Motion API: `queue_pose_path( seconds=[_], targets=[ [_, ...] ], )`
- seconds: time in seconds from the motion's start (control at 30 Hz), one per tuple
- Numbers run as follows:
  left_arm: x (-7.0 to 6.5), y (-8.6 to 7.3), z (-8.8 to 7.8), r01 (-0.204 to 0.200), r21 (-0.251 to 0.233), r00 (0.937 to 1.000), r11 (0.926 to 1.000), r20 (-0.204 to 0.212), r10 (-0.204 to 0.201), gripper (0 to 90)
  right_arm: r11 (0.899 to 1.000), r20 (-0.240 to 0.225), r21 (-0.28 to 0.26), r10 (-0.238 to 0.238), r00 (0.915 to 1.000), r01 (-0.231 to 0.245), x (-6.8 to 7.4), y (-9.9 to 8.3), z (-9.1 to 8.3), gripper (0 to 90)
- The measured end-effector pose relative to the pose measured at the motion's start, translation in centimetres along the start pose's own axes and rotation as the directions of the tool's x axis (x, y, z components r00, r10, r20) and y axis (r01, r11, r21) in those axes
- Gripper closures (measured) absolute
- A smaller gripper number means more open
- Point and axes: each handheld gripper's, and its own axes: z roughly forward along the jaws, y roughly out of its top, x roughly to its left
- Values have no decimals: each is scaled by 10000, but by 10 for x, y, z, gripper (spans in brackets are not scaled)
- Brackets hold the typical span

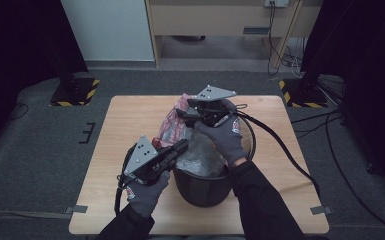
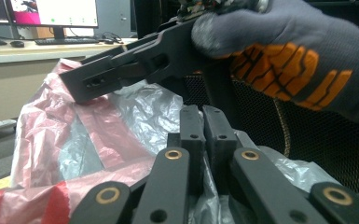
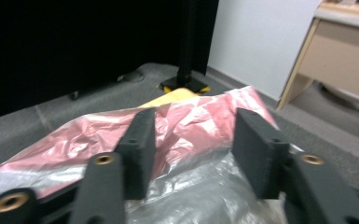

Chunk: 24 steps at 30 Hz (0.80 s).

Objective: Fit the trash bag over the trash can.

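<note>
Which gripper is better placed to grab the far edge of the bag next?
Right, probably. The right gripper hangs with its jaws apart above the pink-and-clear bag's far edge. The left gripper has its jaws shut, seemingly on the bag's near edge at the black bin's rim.

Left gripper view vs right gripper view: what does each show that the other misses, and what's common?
Left gripper view: its own left hand-held gripper with jaws shut, pinching clear plastic, plus a grey glove with orange print holding the other gripper, the black mesh bin wall and a monitor on a desk.

Right gripper view: the right hand-held gripper, jaws apart, and a yellow-black stand base.

Both: the thin red and clear plastic bag.
</note>
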Motion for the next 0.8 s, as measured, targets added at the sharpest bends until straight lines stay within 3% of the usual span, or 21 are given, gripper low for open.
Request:
queue_pose_path(
  seconds=[0.07,0.17,0.27,0.37,0.47,0.53,0.67,0.8],
  targets=[
    [0,0,-2,288,95,9995,9995,-100,-288,861,9999,98,-4,-104,9999,104,-1,0,-1,618],
    [2,0,0,368,-35,9992,9993,150,-368,832,9982,13,535,-284,9996,283,-3,1,-5,790],
    [6,1,-2,779,-171,9961,9968,433,-771,788,9975,-97,587,-390,9992,395,-2,1,-5,892],
    [17,7,-9,1482,-823,9876,9855,643,-1432,705,9987,-72,325,-385,9992,387,-3,2,-9,900],
    [30,14,-23,1758,-1277,9843,9761,57,-1765,620,9998,-163,-41,-174,9997,174,-5,2,-14,900],
    [43,17,-33,1985,-1627,9776,9665,-378,-2071,592,9995,-228,-313,-22,9997,15,-7,2,-17,900],
    [61,13,-39,2237,-1715,9669,9595,-853,-2407,536,9976,-298,-696,-38,9995,17,-8,4,-22,900],
    [71,2,-32,2831,-1440,9550,9482,-486,-2925,486,9935,-411,-1141,-3,9992,-44,-9,7,-27,900]
  ],
)
